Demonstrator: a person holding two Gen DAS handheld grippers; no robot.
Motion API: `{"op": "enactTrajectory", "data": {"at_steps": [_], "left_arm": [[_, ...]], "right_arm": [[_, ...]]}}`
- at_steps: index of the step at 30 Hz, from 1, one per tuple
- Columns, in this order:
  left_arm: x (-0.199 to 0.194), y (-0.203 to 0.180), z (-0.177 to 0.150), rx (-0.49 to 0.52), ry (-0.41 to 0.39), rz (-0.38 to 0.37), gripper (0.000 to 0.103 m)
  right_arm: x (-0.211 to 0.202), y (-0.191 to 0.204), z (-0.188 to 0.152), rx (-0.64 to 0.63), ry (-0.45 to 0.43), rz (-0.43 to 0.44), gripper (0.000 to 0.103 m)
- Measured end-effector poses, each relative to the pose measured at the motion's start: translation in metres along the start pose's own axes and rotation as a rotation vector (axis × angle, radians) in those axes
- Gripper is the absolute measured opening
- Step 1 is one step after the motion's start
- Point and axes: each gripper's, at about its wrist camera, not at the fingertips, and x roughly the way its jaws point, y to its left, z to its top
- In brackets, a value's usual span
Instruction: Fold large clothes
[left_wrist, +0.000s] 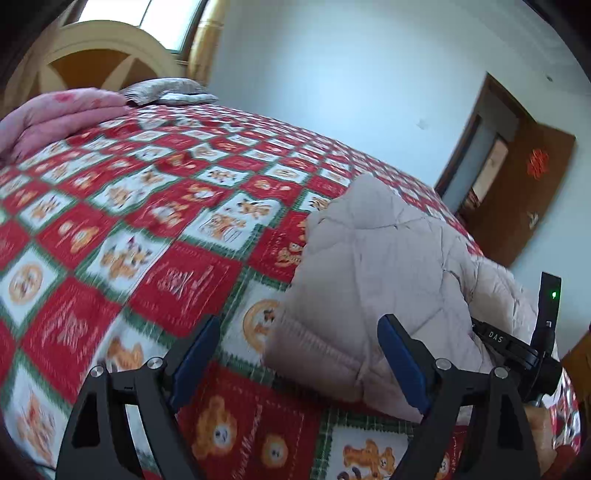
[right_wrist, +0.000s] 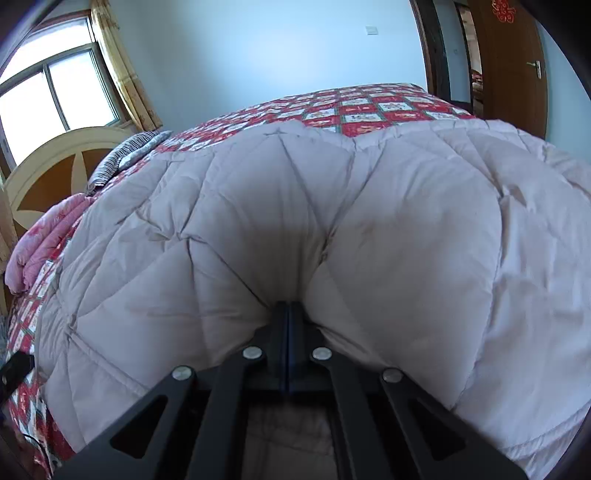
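In the left wrist view, the left gripper (left_wrist: 299, 363) is hovering over the bed with its jaws spread wide and nothing between them. The quilted beige coat (left_wrist: 391, 280) is lying ahead of the jaws and toward the right one, its ribbed cuff edge sitting just beyond the gap and reaching close to the right jaw. Beneath and ahead of the jaws, the red checked bedspread (left_wrist: 155, 206) with bear patches is covering the bed. Far ahead to the left, a pink folded blanket (left_wrist: 62, 118) is resting beside a grey pillow (left_wrist: 166, 92), with the cream headboard (left_wrist: 103, 55) behind them. Far ahead to the right, a brown door (left_wrist: 524, 199) is standing open. The right gripper's black body (left_wrist: 517, 347) is showing just right of the coat. In the right wrist view, the right gripper (right_wrist: 288, 314) is pinching the coat (right_wrist: 369, 221), its jaws pressed together on a pucker of the fabric. The coat is bulging up directly ahead of the jaws and spreading to both sides, filling most of the view. Beyond it, the bedspread (right_wrist: 373, 107) is running to the far edge of the bed.
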Motion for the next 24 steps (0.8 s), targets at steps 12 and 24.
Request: {"op": "enactTrajectory", "data": {"at_steps": [12, 24], "left_arm": [[0.066, -0.018, 0.019, -0.194, 0.059, -0.078, 0.097], [0.069, -0.067, 0.039, -0.187, -0.018, -0.387, 0.028]], "right_arm": [[0.0, -0.004, -0.001, 0.006, -0.008, 0.017, 0.0], [0.004, -0.008, -0.001, 0.048, 0.039, 0.031, 0.0]]}}
